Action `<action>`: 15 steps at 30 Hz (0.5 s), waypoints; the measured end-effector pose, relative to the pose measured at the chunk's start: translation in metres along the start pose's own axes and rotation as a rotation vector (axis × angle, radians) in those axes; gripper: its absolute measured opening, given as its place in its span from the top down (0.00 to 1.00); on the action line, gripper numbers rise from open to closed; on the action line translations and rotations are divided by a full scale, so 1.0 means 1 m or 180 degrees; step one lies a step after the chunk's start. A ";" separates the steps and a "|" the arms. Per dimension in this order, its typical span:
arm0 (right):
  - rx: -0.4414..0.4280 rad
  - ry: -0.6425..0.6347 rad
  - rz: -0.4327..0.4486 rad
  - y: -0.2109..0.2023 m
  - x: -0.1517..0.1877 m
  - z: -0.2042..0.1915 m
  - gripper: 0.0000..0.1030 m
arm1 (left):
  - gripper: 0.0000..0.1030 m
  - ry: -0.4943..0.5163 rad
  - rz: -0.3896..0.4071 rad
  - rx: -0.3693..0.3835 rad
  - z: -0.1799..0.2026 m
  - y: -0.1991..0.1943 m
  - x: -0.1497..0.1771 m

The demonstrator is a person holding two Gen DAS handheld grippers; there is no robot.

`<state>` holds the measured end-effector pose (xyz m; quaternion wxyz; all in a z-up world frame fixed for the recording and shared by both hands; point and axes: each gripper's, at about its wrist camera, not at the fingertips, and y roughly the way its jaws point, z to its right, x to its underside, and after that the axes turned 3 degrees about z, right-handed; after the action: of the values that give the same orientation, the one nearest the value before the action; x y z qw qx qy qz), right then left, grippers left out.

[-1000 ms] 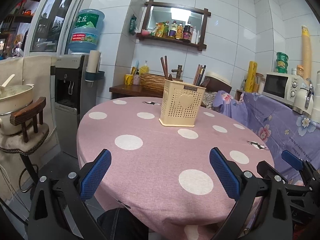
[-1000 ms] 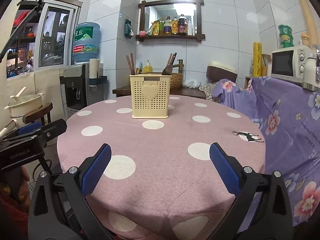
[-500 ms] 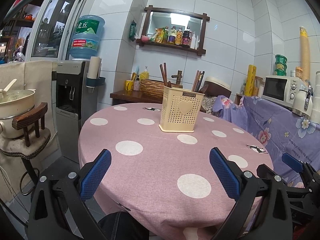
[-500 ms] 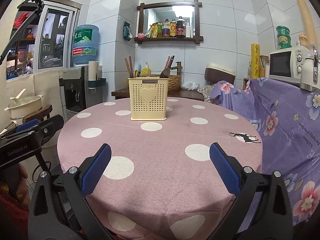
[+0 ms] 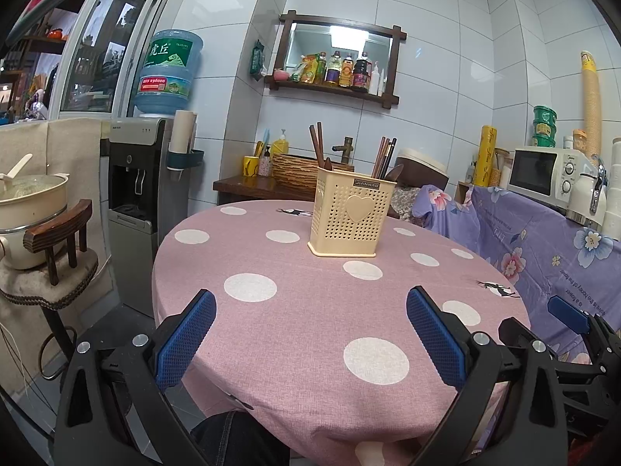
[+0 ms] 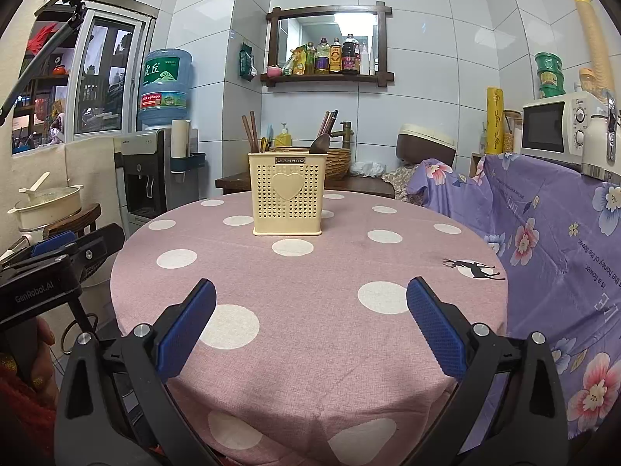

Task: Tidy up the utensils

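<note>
A cream perforated utensil holder is seen standing upright on the round table, which is covered by a pink cloth with white dots. In the left wrist view the holder is placed just above the centre of the frame; in the right wrist view it is found centre-left, well beyond the fingertips. A raised heart and a small dark label are carried on its front wall. Brown chopsticks are held upright at its left end, and more dark sticks lean at its right end; in the right wrist view a dark spoon-like head is also seen above the rim, though its exact kind cannot be told.

The left gripper is shown at the bottom of its frame with its 2 blue-padded fingers spread wide, nothing between them, above the near edge of the table. The right gripper is likewise spread wide and is pinching nothing, over the near part of the cloth. Each tool is partly caught by the other camera: the right one at the lower right of the left view, the left one at the lower left of the right view.

A water dispenser with a blue bottle is seen at the left, a wall shelf of bottles at upper centre, and a microwave at the right.
</note>
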<state>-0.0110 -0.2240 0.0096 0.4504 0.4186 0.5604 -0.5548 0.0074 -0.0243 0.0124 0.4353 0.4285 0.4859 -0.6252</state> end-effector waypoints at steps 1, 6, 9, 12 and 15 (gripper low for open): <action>-0.0001 0.0000 -0.0001 0.000 0.000 0.000 0.06 | 0.05 0.0000 0.0002 -0.0001 0.000 0.000 0.000; -0.0004 0.0004 -0.0006 0.000 0.000 0.000 0.06 | 0.05 0.0001 -0.0003 0.0004 0.000 0.000 0.000; 0.0001 -0.0005 0.0003 -0.001 -0.001 0.000 0.06 | 0.05 0.0001 -0.0006 0.0004 0.000 0.000 0.000; 0.0000 -0.0004 0.0000 -0.001 -0.001 0.001 0.06 | 0.05 0.0001 0.0000 0.0005 0.000 -0.001 -0.001; 0.0001 -0.0005 0.0001 -0.001 -0.001 0.001 0.06 | 0.05 -0.0016 0.0007 -0.0017 -0.001 -0.001 -0.001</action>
<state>-0.0112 -0.2245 0.0107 0.4509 0.4184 0.5599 -0.5552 0.0072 -0.0228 0.0132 0.4383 0.4263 0.4860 -0.6244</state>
